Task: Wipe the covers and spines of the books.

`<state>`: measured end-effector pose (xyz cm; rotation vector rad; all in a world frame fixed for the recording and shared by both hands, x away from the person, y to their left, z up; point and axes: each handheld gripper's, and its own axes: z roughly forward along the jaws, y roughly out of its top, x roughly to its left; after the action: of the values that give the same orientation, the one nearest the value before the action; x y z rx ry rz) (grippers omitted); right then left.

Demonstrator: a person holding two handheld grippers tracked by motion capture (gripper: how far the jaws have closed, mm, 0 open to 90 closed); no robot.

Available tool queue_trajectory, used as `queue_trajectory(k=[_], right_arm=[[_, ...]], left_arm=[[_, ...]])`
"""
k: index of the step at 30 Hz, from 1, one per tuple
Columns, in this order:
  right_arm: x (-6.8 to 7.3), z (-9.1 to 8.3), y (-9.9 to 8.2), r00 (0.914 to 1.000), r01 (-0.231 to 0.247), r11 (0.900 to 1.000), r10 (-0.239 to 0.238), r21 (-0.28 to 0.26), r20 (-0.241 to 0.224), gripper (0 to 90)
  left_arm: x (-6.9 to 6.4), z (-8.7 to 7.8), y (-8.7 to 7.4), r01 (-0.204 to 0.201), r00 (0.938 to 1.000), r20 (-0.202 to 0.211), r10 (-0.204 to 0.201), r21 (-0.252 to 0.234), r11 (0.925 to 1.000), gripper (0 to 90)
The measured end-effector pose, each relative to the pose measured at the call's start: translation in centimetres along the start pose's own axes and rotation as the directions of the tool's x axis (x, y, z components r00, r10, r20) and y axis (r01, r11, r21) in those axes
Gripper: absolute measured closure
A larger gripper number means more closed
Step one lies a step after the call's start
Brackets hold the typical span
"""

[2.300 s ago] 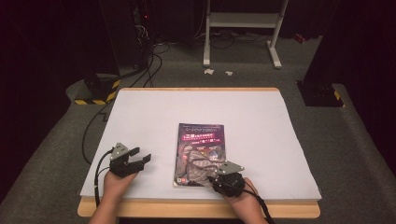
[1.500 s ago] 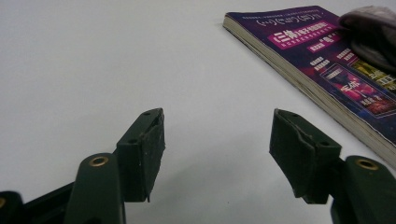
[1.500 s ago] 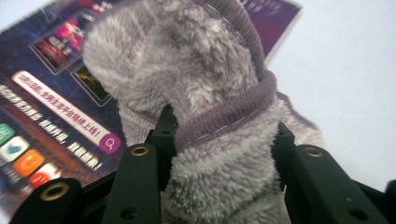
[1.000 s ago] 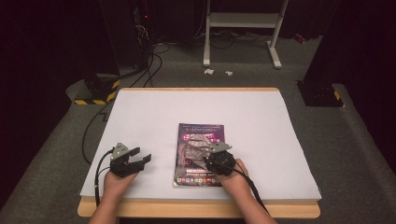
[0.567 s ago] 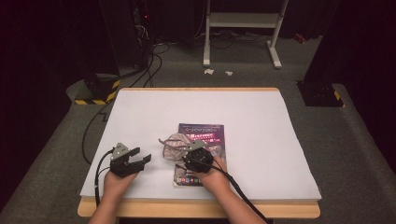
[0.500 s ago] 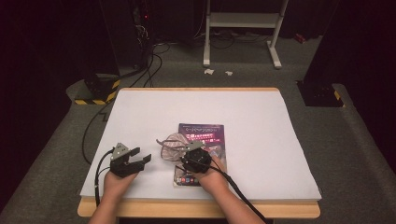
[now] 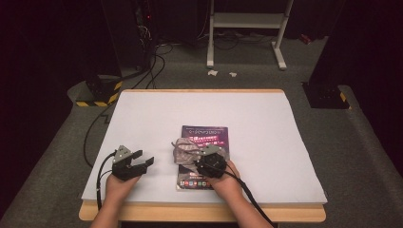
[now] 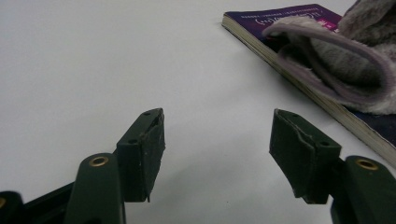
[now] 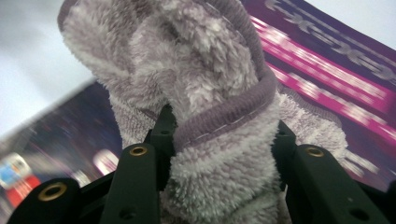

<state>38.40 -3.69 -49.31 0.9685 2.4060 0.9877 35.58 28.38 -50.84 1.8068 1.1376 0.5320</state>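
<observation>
A purple magazine (image 7: 205, 142) lies flat on the white table (image 7: 142, 118), near the front middle. A fluffy grey cloth with a purple hem (image 7: 186, 150) lies bunched over the magazine's left edge. My right gripper (image 7: 198, 159) is shut on the fluffy cloth (image 9: 201, 93), whose pile bulges between the two jaws. The magazine (image 9: 336, 60) shows pink lettering behind it. My left gripper (image 7: 144, 164) rests on the table to the left, open, nothing between its pads (image 8: 149, 149). Ahead and to the right of it lie the magazine's spine (image 8: 299, 79) and the cloth (image 8: 345, 65).
The table's wooden front edge (image 7: 199, 213) runs just behind both hands. Beyond the far edge stand a white metal frame (image 7: 247, 28) and cables (image 7: 147, 61) on the floor. A black-and-yellow striped base (image 7: 97, 97) sits off the left rear corner.
My right gripper carried the cloth leftward over the magazine, from its right half to its left edge. The left gripper stayed where it was.
</observation>
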Motion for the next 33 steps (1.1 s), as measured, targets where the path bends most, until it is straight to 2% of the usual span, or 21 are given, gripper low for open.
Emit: queue_trajectory(k=[1,2,3,5,6,9,13,16,21,26,30,33], right_arm=[[-0.9,-0.6,-0.6,0.9997,-0.014,0.9999,0.014,0.000,0.019,58.7],[-0.9,-0.6,-0.6,0.9997,-0.014,0.9999,0.014,0.000,0.019,58.7],[-2.0,-1.3,-1.4,0.9982,-0.040,0.9992,0.040,0.003,0.045,58.7],[-3.0,-1.8,-2.0,0.9959,-0.063,0.9980,0.063,0.001,0.065,58.7],[-3.0,-1.8,-2.0,0.9959,-0.063,0.9980,0.063,0.001,0.065,58.7],[-5.1,-2.9,-3.1,0.9885,-0.110,0.9940,0.109,0.001,0.104,58.8],[-6.8,-3.7,-4.1,0.9793,-0.155,0.9880,0.153,-0.002,0.132,58.7],[-7.4,-4.1,-4.6,0.9752,-0.174,0.9847,0.173,-0.005,0.138,58.6],[-6.8,-4.0,-4.4,0.9749,-0.164,0.9865,0.162,-0.001,0.153,58.5],[-5.6,-3.5,-3.6,0.9804,-0.118,0.9929,0.114,0.015,0.160,58.4],[-4.5,-2.9,-2.9,0.9862,-0.093,0.9955,0.089,0.022,0.140,58.4],[-3.0,-2.1,-2.1,0.9925,-0.060,0.9979,0.058,0.022,0.108,58.5]], left_arm=[[0.0,0.0,0.0,-0.003,1.0000,0.000,0.003,0.001,1.0000,35.9],[0.0,0.0,0.0,-0.003,1.0000,0.000,0.003,0.001,1.0000,35.9],[0.0,0.0,0.0,-0.003,1.0000,0.000,0.003,0.001,1.0000,35.9],[0.0,0.0,0.0,-0.004,1.0000,-0.001,0.004,0.001,1.0000,35.9],[0.0,0.0,0.0,-0.004,1.0000,-0.001,0.004,0.001,1.0000,35.9],[0.0,0.0,0.0,-0.004,1.0000,-0.001,0.004,0.002,1.0000,35.9],[0.0,0.0,0.0,-0.006,1.0000,-0.002,0.006,0.004,1.0000,35.9],[0.0,0.0,0.0,-0.006,1.0000,-0.003,0.006,0.005,1.0000,36.0],[0.0,0.0,0.0,-0.004,1.0000,-0.003,0.004,0.006,1.0000,36.0],[0.0,0.1,0.0,-0.002,1.0000,-0.002,0.002,0.007,1.0000,36.0],[0.0,0.1,0.0,-0.004,1.0000,-0.002,0.004,0.008,1.0000,36.0],[0.0,0.1,0.0,-0.005,1.0000,-0.002,0.005,0.008,1.0000,36.0]])
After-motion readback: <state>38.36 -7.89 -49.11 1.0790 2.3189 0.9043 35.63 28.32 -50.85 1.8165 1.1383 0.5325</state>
